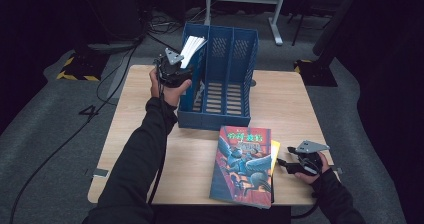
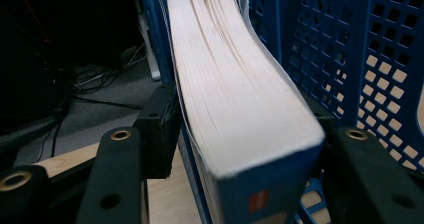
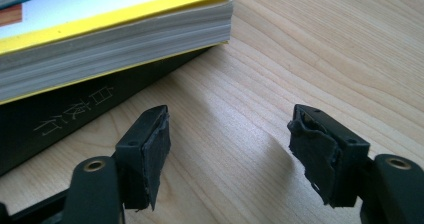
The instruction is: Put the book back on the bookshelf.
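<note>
One pale wooden table (image 1: pixel 290 104) stands on grey carpet in a dark room; left gripper (image 2: pixel 240 129) jaws loosely straddle a thick blue-covered book (image 2: pixel 240 109) inside the blue plastic file rack (image 1: pixel 235 59), right gripper (image 3: pixel 230 149) spread empty

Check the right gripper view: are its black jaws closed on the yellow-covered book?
No. The right gripper stands open over bare wooden table, with the yellow-covered book lying apart from it.

1. I count two claws: left claw (image 1: pixel 176 59) at the file rack (image 1: pixel 225 79), right claw (image 1: pixel 286 165) well apart from it.
2. One file rack, three slots.
3. One white-paged book (image 1: pixel 192 50) in the rack.
4. Three stacked books (image 1: pixel 243 165) in front of the rack.
</note>
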{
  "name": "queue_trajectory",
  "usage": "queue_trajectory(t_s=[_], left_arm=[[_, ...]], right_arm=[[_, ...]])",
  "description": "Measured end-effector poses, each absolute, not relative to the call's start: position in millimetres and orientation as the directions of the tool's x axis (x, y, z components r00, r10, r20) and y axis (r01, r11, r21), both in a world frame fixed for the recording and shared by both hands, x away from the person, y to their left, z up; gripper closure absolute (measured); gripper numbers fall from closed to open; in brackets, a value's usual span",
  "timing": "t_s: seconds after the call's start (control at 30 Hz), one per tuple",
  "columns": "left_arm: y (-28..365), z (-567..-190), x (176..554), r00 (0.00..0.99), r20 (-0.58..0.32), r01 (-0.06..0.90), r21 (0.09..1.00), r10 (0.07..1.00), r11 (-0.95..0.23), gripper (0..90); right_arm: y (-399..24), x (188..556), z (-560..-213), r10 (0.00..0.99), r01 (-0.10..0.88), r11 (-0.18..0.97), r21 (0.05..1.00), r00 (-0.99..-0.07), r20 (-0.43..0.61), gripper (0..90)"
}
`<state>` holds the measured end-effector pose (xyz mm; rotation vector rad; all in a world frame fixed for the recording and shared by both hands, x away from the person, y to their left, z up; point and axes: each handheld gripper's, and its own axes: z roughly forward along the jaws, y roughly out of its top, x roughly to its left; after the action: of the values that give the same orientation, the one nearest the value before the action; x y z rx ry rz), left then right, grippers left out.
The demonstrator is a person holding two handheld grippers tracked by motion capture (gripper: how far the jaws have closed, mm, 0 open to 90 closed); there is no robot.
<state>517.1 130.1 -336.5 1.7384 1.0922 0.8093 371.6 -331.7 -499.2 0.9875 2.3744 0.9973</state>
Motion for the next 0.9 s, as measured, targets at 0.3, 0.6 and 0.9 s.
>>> queue_trajectory(t_s=[0.3, 0.6, 0.9], left_arm=[[136.5, -346.9, 499.8, 0.448, 0.084, 0.315, 0.917, 0.89, -0.246, 40.3], [142.8, -396.2, 493.0, 0.485, 0.06, 0.388, 0.879, 0.872, -0.276, 48.1], [137.6, -424.4, 510.4, 0.472, -0.012, 0.459, 0.857, 0.881, -0.234, 52.5]], right_arm=[[-331.3, 371.4, -499.1, 0.729, 0.46, 0.501, 0.733, -0.681, -0.071, 32.8], [-331.6, 371.5, -499.4, 0.728, 0.462, 0.498, 0.734, -0.683, -0.064, 32.9], [-331.5, 371.9, -499.9, 0.729, 0.465, 0.492, 0.736, -0.683, -0.056, 32.8]])
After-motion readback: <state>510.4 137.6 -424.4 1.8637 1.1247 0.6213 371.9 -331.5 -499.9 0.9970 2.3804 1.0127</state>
